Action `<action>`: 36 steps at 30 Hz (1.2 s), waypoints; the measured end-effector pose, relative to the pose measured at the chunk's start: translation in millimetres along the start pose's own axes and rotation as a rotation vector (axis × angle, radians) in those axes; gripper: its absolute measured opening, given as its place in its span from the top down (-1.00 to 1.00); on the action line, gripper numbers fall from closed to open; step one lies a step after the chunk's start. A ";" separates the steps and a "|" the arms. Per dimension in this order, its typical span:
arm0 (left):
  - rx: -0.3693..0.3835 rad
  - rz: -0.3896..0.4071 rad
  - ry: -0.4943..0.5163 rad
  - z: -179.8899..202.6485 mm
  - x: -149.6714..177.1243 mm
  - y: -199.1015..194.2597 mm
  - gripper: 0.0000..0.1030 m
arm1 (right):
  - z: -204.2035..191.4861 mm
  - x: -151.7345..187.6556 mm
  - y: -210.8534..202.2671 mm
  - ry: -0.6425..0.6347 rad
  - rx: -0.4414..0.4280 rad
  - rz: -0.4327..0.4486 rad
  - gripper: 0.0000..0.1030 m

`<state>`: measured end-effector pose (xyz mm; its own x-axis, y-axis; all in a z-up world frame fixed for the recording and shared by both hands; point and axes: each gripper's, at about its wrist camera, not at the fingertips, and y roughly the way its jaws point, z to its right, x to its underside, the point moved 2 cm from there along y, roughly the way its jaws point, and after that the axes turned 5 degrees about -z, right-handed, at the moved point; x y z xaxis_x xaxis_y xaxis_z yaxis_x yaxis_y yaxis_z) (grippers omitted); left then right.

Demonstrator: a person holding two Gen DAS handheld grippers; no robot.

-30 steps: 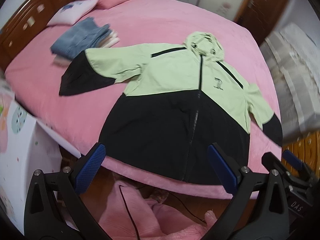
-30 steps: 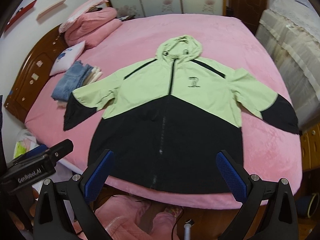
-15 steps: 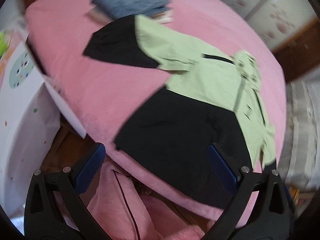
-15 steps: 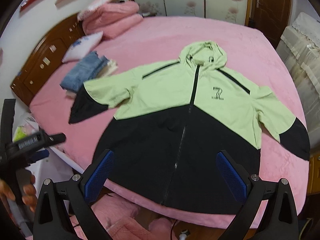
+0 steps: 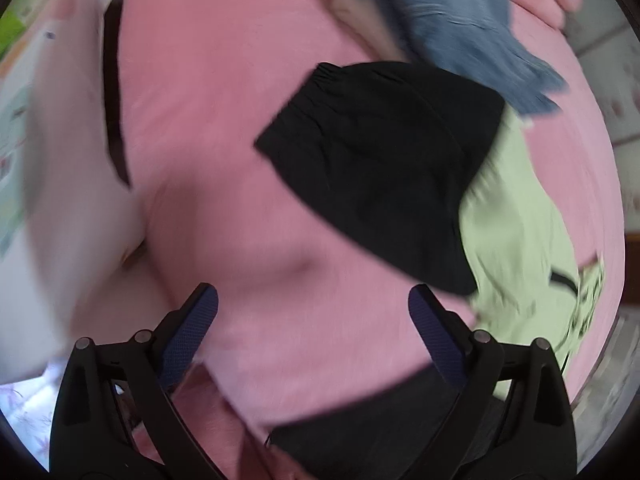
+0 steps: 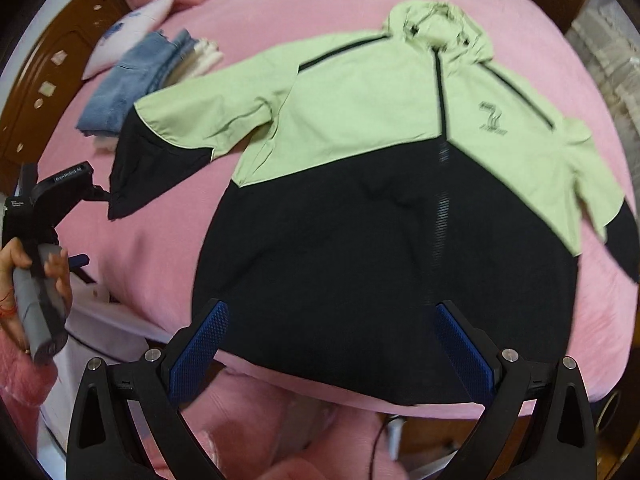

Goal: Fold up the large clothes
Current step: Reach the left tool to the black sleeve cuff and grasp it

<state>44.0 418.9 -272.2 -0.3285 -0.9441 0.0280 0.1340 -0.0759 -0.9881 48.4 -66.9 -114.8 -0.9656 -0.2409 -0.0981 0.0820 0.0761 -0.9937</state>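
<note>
Progress: the jacket is lying spread flat, front up and zipped, on the pink bed; no fold is showing yet, so by my reading the whole job is still waiting.
Left sleeve end: the black cuff is lying flat on the bedcover, ahead of the left gripper, which is hanging over bare pink cover beside it and touching nothing.
Left gripper jaws: they are standing apart with nothing between them, and have just been closing a little.
Right gripper: the right gripper is hovering over the black hem at the near bed edge, jaws wide apart and empty.
Likely next step: both sleeves are probably getting folded in first, then the body.
Left wrist view only: it is showing the cuff's gathered edge close up, though blurred, with the folded jeans just beyond.
Right wrist view only: it is showing the whole jacket, its hood, the other sleeve, a pillow, and the person's hand gripping the left tool's handle.
</note>
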 end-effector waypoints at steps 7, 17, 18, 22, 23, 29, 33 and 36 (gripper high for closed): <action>0.088 -0.044 -0.283 -31.3 -66.7 65.4 -0.34 | -57.3 -44.1 67.5 0.173 -0.031 0.000 -1.00; 0.298 0.123 -0.161 -14.0 -122.4 78.9 0.87 | -67.4 -45.0 119.5 0.247 -0.038 -0.069 -1.00; 0.303 0.146 -0.144 -11.1 -124.5 75.0 0.88 | -67.1 -45.4 121.9 0.251 -0.029 -0.062 -1.00; 0.264 0.271 -0.052 15.5 -118.8 42.8 0.91 | -57.5 -47.7 127.3 0.271 0.003 -0.028 -1.00; 0.261 0.329 -0.001 28.9 -113.3 28.2 0.92 | -51.9 -46.2 127.6 0.283 0.011 -0.015 -1.00; 0.313 0.576 0.342 118.9 -54.1 -51.7 0.92 | -20.3 -61.4 135.7 0.411 -0.008 0.055 -1.00; 0.410 0.634 0.548 190.5 -0.9 -90.5 0.92 | -2.7 -76.7 144.5 0.456 -0.043 0.089 -1.00; 0.484 0.648 0.652 234.4 43.6 -111.3 0.92 | 8.6 -90.3 148.9 0.455 -0.059 0.112 -1.00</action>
<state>233.9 311.0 -125.5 -0.4819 -0.5041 -0.7166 0.7792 0.1275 -0.6137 150.0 -42.1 -254.3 -0.9627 0.2195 -0.1580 0.1905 0.1356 -0.9723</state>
